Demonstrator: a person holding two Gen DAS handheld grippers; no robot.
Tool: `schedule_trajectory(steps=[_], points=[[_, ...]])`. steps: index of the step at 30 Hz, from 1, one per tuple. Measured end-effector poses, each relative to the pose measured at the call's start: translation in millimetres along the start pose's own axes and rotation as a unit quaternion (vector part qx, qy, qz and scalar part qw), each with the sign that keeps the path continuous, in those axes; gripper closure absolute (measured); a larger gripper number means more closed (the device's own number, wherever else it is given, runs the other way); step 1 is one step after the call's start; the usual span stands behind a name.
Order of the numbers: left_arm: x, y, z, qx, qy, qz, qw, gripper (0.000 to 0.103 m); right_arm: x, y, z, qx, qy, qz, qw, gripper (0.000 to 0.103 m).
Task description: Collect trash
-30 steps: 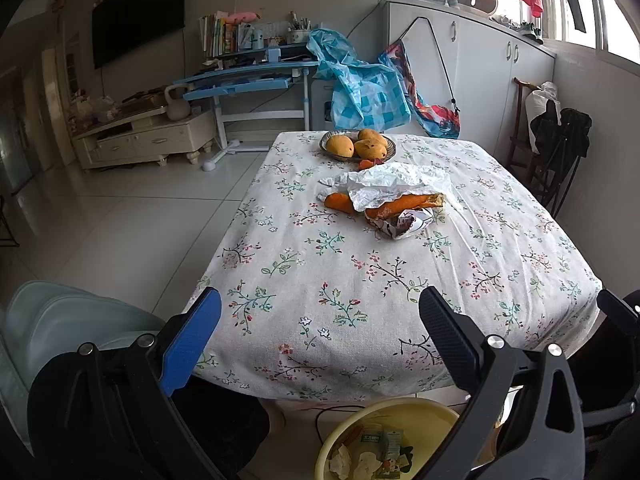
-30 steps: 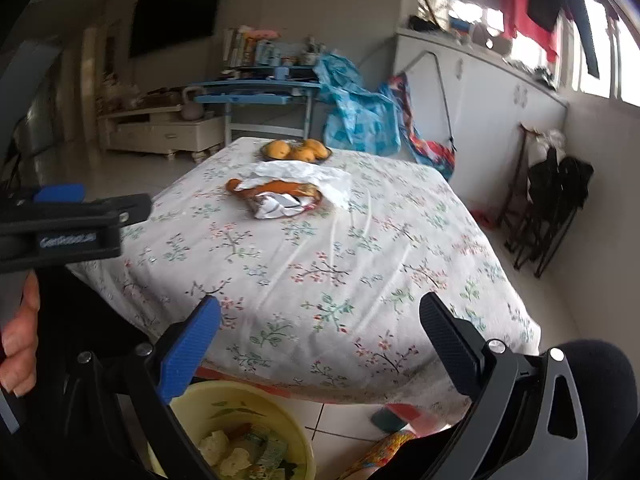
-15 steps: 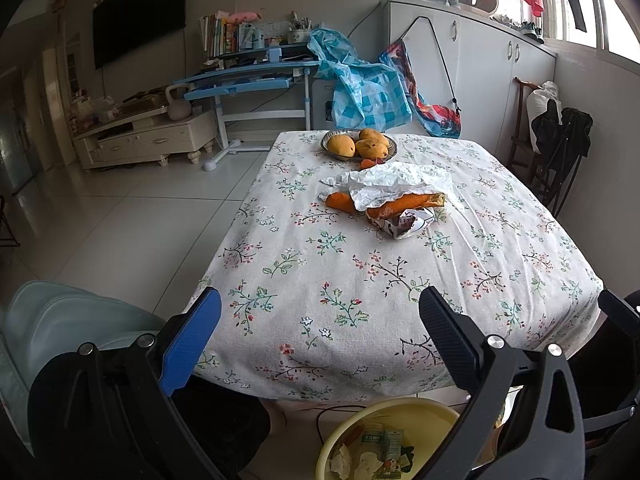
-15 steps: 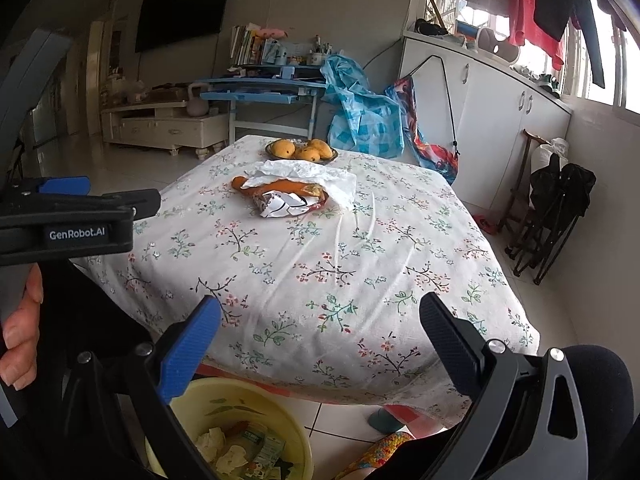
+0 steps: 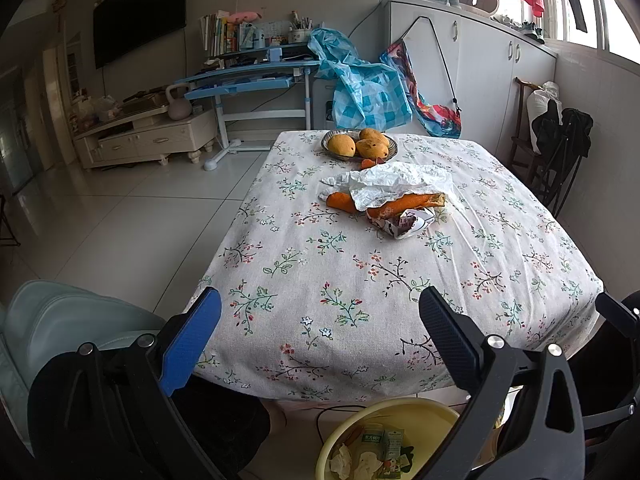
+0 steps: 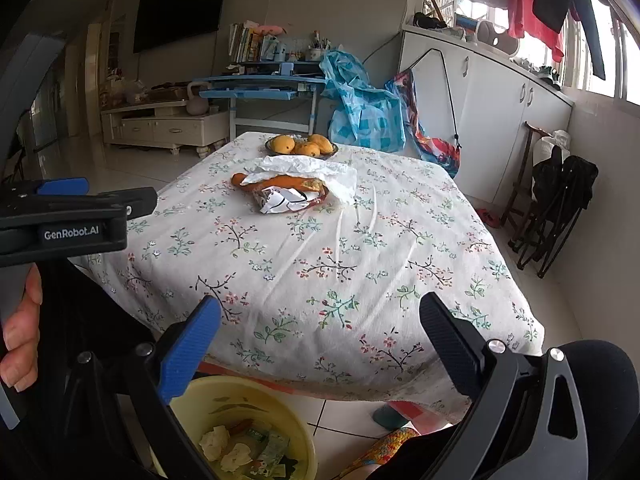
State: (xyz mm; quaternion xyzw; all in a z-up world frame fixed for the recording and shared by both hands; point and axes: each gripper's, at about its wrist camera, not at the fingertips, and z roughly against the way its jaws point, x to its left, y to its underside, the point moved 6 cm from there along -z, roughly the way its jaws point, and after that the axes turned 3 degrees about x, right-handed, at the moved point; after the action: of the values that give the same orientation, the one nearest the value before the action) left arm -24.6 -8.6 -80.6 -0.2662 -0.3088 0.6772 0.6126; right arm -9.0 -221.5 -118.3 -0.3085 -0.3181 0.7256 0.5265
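Note:
A pile of trash lies mid-table: crumpled white paper [image 5: 394,184] [image 6: 308,170] over orange peels [image 5: 400,203] [image 6: 288,181] and a crushed printed wrapper [image 5: 406,226] [image 6: 280,200]. A yellow bin [image 5: 400,416] [image 6: 240,396] with tissues and cartons inside stands on the floor below the table's near edge. My left gripper [image 5: 318,320] is open, held over the near table edge above the bin. My right gripper [image 6: 320,324] is also open with nothing in it, well short of the trash pile. The left gripper's body [image 6: 76,216] shows at the left of the right wrist view, with a hand [image 6: 20,332] under it.
A plate of mangoes [image 5: 360,146] [image 6: 302,146] sits behind the trash on the floral tablecloth [image 5: 360,280]. A pale chair [image 5: 60,320] is at near left. A blue desk [image 5: 248,80], white cabinets [image 5: 480,72] and a folded black cart [image 5: 560,152] ring the table.
The right gripper has risen and tilted slightly, showing more of the table. The left gripper has barely moved. Both stayed open.

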Motion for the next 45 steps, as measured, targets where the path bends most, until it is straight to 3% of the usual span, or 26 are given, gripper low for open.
schedule_trajectory(steps=[45], points=[[2.6, 3.6, -1.3, 0.004, -0.002, -0.001, 1.0000, 0.007, -0.6, 2.4, -1.0, 0.004, 0.000, 0.001, 1.000, 0.008]])
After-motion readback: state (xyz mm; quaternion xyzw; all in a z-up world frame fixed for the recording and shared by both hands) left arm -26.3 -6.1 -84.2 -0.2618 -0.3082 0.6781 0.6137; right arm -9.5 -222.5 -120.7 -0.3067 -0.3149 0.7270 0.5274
